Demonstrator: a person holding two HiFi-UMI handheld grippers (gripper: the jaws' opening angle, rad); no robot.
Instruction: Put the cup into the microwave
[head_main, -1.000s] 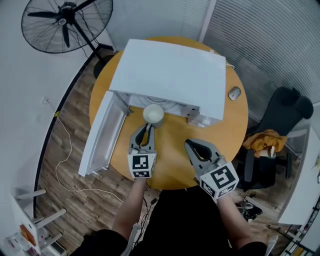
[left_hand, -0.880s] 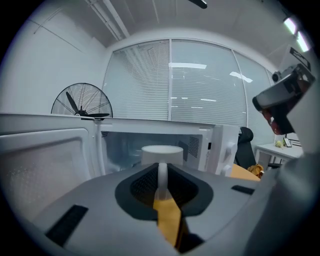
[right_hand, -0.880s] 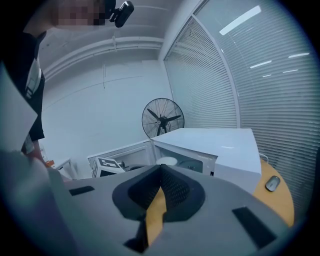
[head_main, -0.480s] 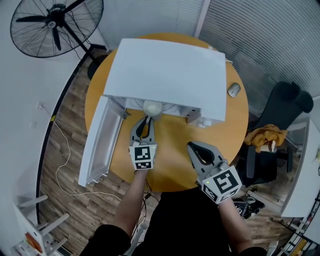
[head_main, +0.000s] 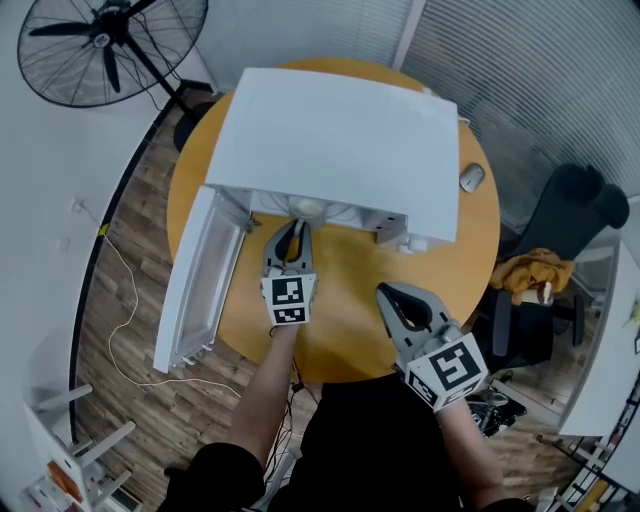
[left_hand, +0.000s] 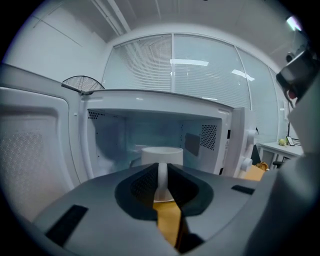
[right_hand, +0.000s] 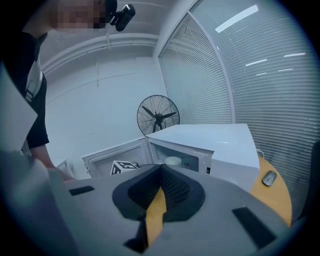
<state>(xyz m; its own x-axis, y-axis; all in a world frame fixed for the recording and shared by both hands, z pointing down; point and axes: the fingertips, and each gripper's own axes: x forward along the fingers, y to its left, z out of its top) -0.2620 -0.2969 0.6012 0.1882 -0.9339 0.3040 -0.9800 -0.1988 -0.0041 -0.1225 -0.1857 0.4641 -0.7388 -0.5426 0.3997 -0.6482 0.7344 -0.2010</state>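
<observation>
A white cup (head_main: 307, 207) sits at the mouth of the white microwave (head_main: 340, 140), mostly hidden under its top edge in the head view. My left gripper (head_main: 290, 228) is shut on the cup's handle. In the left gripper view the cup (left_hand: 161, 155) stands upright just inside the open cavity (left_hand: 125, 135), its handle pinched between the jaws of the left gripper (left_hand: 162, 172). The microwave door (head_main: 197, 280) hangs open to the left. My right gripper (head_main: 388, 293) hovers over the table's near edge, shut and empty; its own view shows the right gripper (right_hand: 160, 172) with its jaws together.
The microwave stands on a round wooden table (head_main: 350, 320). A computer mouse (head_main: 471, 178) lies at the table's right edge. A standing fan (head_main: 110, 45) is at the far left, and a black chair (head_main: 570, 230) with orange cloth at the right. A cable runs across the floor.
My left gripper has carried the cup forward from the table in front of the microwave into its opening. The right gripper has stayed where it was.
</observation>
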